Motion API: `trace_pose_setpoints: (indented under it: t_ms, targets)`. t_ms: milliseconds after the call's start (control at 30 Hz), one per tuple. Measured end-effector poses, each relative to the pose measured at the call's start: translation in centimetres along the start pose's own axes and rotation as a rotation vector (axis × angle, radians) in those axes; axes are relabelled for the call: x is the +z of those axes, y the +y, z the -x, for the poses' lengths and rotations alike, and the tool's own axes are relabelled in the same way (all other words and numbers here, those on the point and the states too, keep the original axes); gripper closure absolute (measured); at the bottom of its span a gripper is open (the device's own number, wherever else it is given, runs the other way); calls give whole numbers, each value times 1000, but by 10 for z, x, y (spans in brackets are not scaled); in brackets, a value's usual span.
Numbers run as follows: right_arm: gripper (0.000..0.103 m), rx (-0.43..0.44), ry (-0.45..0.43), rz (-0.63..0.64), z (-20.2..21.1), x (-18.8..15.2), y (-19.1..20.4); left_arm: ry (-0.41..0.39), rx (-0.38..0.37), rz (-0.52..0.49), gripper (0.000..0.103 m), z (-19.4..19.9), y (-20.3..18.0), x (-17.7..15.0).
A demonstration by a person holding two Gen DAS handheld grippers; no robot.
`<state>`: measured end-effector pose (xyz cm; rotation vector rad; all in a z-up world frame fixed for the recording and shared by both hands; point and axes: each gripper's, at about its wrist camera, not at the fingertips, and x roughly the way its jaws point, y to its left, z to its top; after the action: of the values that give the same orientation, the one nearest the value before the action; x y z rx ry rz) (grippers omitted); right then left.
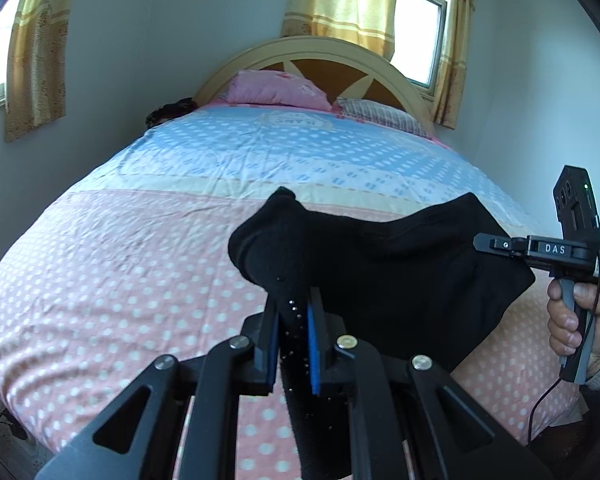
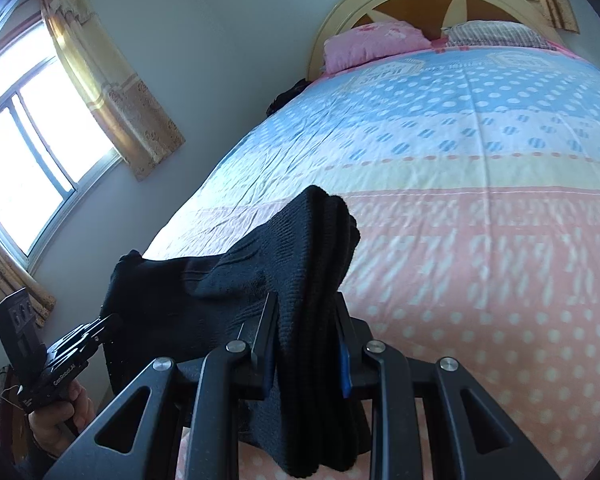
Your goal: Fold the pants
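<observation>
I see my left gripper (image 1: pixel 293 308) and right gripper (image 2: pixel 306 312) each clamping the black pants (image 1: pixel 380 256) at lower centre, above the bed (image 1: pixel 140 240).

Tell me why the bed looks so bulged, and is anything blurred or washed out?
Left wrist view: the fisheye lens bows the bed into a dome, and the window is blown out white. Right wrist view: same bulge, the dots on the sheet smear into streaks, and the black pants show little detail.
</observation>
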<state>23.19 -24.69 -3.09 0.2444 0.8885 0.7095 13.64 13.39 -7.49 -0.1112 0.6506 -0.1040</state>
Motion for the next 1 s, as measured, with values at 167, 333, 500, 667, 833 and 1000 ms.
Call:
trace_pose_setpoints:
  t_ms: [167,333,500,667,833,1000]
  targets:
    - [79,5,31,8,-24,0,11,10,28,2,90,-1,17,-4]
    - [79,0,54,14,-42,1,18,33,39,24,90,-5,35,-13]
    - [79,-16,72,17,-53,0,19,61,31,57,90,-12,45,-24]
    - [78,-23,89,-5,-62,-1,13,74,21,64,90,-18,49,-30]
    - [78,-30,105,-25,-70,-4,7,80,23,60,88,-21,50,-33]
    - [78,-41,115,-41,-77,-7,0,90,33,57,86,-26,51,-38]
